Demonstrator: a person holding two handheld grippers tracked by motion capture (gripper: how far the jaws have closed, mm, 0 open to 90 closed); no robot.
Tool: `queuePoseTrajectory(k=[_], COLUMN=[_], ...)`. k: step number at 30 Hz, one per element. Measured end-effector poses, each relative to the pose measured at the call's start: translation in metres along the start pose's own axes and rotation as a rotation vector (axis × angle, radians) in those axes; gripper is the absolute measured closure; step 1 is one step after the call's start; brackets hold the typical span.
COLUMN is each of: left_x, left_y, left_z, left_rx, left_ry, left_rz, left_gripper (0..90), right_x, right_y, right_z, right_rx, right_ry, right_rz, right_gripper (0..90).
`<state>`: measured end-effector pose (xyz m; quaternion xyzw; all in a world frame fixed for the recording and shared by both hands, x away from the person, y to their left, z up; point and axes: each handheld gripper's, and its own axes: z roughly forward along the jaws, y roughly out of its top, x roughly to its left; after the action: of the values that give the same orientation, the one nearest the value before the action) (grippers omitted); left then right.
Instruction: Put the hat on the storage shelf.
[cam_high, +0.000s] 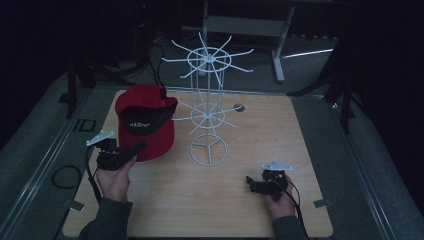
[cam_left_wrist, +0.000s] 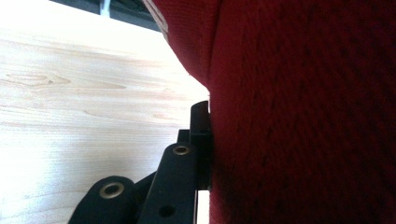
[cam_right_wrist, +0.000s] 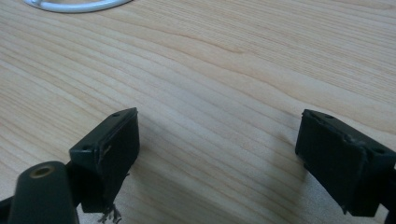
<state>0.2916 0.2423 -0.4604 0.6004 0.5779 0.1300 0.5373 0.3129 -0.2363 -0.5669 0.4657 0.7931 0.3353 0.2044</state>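
Left claw (cam_high: 136, 148): clenched on the red cap (cam_high: 150, 120). In the high view its black jaws reach from the near left onto the near edge of the cap's crown. In the left gripper view one jaw lies flat against the red fabric (cam_left_wrist: 303, 116), which covers the other jaw. The pads press on the cloth; contact is confirmed.

Red cap: on the left part of the wooden worktop (cam_high: 235, 200), towards the far side. It rests with its opening turned up and towards the far edge, so the dark lining and a band with pale lettering are visible; the lettering is too small to read. Whether the near edge of the cap is raised off the worktop cannot be told.

White wire rack (cam_high: 207, 107): upright at the middle of the worktop, just right of the cap. It has a ring base, a centre post and two tiers of radiating prongs. A prong of the lower tier comes close to the cap; touching or apart cannot be told.

Right claw (cam_high: 251, 182): released. It sits low over the near right of the worktop, well apart from the cap and the rack. In the right gripper view the two jaws stand wide with bare wood (cam_right_wrist: 219, 93) between them, and the rack's ring base (cam_right_wrist: 74, 5) lies at the far left.
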Motion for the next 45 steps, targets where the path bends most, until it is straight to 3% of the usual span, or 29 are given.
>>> queuePoseTrajectory(k=[45], left_x=[-0.005], left_y=[0.022], left_z=[-0.014], left_rx=[-0.083], left_ry=[-0.001], left_rz=[-0.001], left_gripper=[83.2], right_x=[0.000], right_y=[0.000], right_z=[0.000], right_rx=[0.000], right_ry=[0.000], right_rz=[0.002], right_gripper=[13.4])
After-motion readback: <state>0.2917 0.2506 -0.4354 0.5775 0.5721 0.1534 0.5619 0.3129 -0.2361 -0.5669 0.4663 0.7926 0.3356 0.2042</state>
